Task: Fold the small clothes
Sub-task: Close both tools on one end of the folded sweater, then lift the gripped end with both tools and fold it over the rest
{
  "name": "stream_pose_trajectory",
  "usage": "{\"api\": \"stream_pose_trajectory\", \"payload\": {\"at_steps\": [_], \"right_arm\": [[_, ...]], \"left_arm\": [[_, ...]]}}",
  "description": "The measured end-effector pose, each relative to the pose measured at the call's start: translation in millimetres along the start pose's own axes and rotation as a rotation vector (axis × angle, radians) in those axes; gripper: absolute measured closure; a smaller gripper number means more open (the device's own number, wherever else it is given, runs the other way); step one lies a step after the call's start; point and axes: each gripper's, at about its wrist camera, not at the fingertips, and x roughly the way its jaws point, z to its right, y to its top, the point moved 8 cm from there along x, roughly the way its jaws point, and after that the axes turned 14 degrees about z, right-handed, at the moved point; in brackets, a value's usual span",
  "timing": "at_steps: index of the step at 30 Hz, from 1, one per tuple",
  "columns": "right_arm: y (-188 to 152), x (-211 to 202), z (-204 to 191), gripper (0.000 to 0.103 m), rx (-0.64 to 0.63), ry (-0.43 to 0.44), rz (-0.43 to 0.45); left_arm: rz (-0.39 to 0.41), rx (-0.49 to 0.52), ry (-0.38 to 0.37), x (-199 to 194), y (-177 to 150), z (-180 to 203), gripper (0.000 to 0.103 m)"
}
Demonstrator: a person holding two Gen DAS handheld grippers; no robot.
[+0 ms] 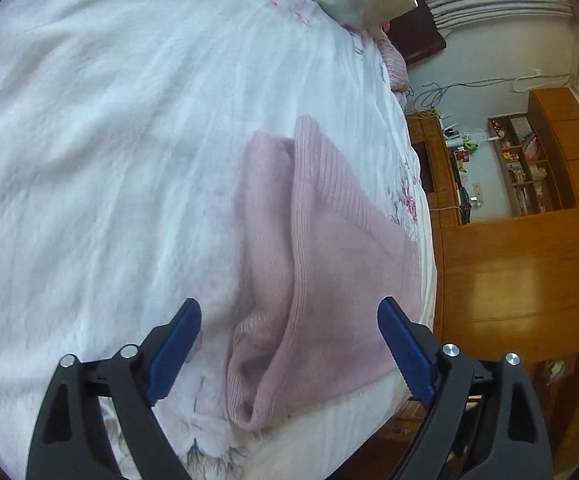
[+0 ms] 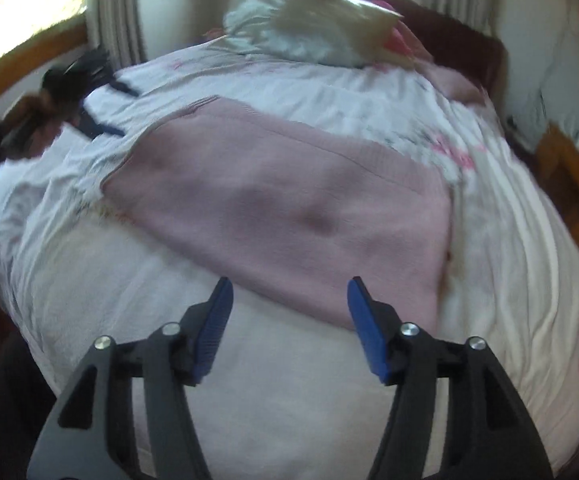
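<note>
Our fingers are spread wide on both grippers, holding nothing. The pink sweater [image 1: 321, 264] lies on the bed [image 1: 89, 160], lengthwise ahead of the left gripper [image 1: 289, 344], which looks nearer than the right gripper [image 2: 289, 320].

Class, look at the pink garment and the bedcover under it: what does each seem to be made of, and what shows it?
Pink garment: a soft knit, probably wool or acrylic, matte, with ribbed bands visible along its edges. Bedcover: thin woven cloth, likely cotton, matte white with fine creases and a faint floral print near the edge.
</note>
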Motion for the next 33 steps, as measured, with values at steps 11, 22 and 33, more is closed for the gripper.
{"api": "stream_pose_trajectory", "payload": {"at_steps": [11,22,33], "right_arm": [[12,100,-148,0.041,-0.523,-0.101,0.050],[33,162,-181,0.043,-0.610,-0.190,0.090],[56,164,-200,0.088,-0.491,-0.142,0.089]], "left_arm": [[-0.085,0.008,-0.032,84,33,3,0.012],[-0.172,0.067,-0.041,110,37,13,0.020],[-0.166,0.073,0.039,100,43,26,0.076]]}}
